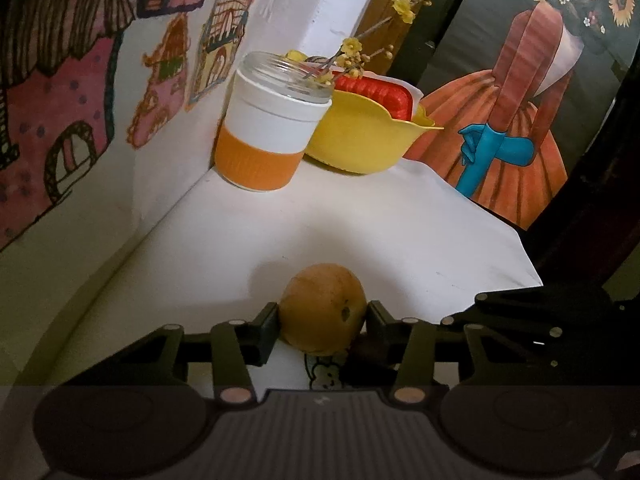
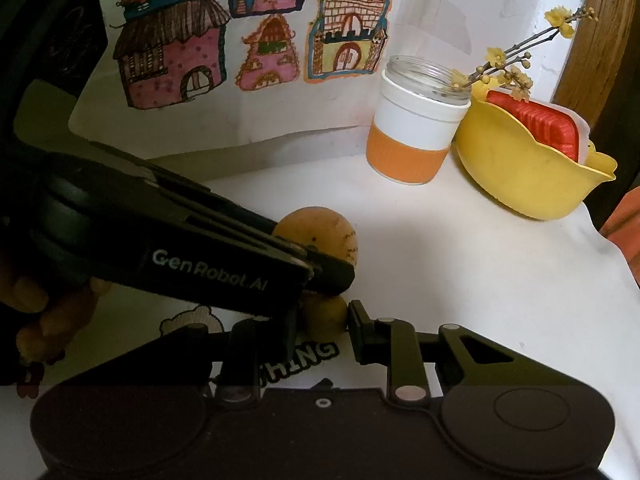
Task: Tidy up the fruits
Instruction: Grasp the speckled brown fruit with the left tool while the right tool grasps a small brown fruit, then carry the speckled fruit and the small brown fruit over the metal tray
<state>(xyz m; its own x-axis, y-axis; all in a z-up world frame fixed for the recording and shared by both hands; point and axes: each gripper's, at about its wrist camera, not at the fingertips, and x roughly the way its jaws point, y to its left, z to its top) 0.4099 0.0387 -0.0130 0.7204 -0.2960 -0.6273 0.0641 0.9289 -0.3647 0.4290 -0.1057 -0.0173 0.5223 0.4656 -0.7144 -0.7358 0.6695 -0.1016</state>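
Observation:
A round orange fruit (image 1: pixel 323 312) sits between the two fingers of my left gripper (image 1: pixel 323 322), which is shut on it low over the white tabletop. From the right wrist, the same orange fruit (image 2: pixel 326 232) shows behind the tip of the left gripper (image 2: pixel 332 276), which reaches in from the left. Just below it, a smaller yellow fruit (image 2: pixel 325 316) is clamped between the fingers of my right gripper (image 2: pixel 324 326). A yellow bowl (image 1: pixel 360 144) (image 2: pixel 516 184) stands at the far corner with a red ridged object (image 2: pixel 536 128) inside it.
A white and orange cup (image 1: pixel 268 132) (image 2: pixel 416 136) with a glass rim stands next to the bowl, and a yellow flower twig (image 2: pixel 516 56) leans over both. Drawings cover the wall behind. The tabletop's right edge (image 1: pixel 520 248) drops off. A person's hand (image 2: pixel 52 312) holds the left gripper.

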